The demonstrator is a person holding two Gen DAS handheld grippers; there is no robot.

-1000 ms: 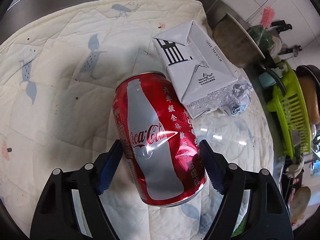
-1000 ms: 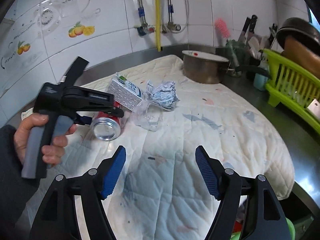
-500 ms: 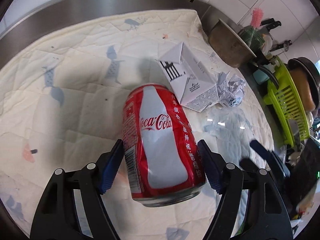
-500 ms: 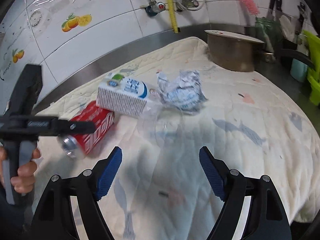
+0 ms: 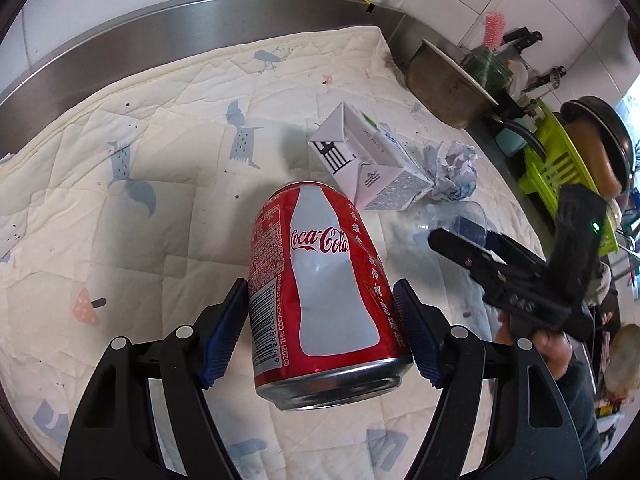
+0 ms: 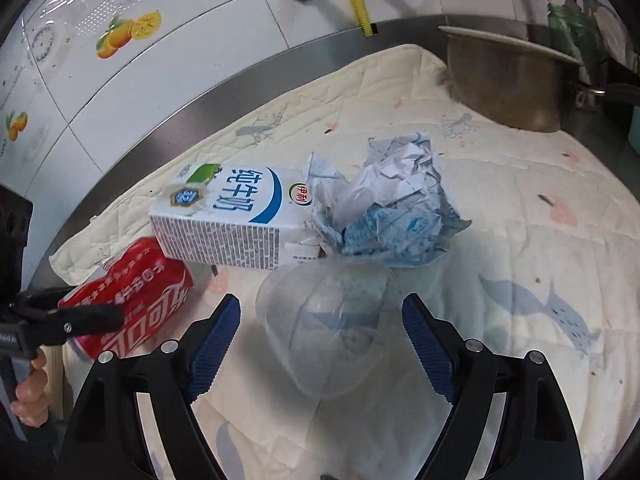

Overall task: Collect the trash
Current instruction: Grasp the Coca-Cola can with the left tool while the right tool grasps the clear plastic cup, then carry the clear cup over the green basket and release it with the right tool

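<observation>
My left gripper is shut on a red Coca-Cola can and holds it above the quilted mat. The can also shows in the right wrist view. A white milk carton lies on the mat beside a crumpled paper ball. A clear plastic cup lies on its side between the blue pads of my open right gripper. In the left wrist view the carton, the paper and the right gripper lie beyond the can.
A metal pot stands at the mat's back right corner. A green dish rack with pans stands further right. A steel counter rim and a tiled wall with pipes run along the back.
My left gripper has lifted and pulled back with the can. My right gripper has moved forward and down, so the clear cup now lies between its fingers.
</observation>
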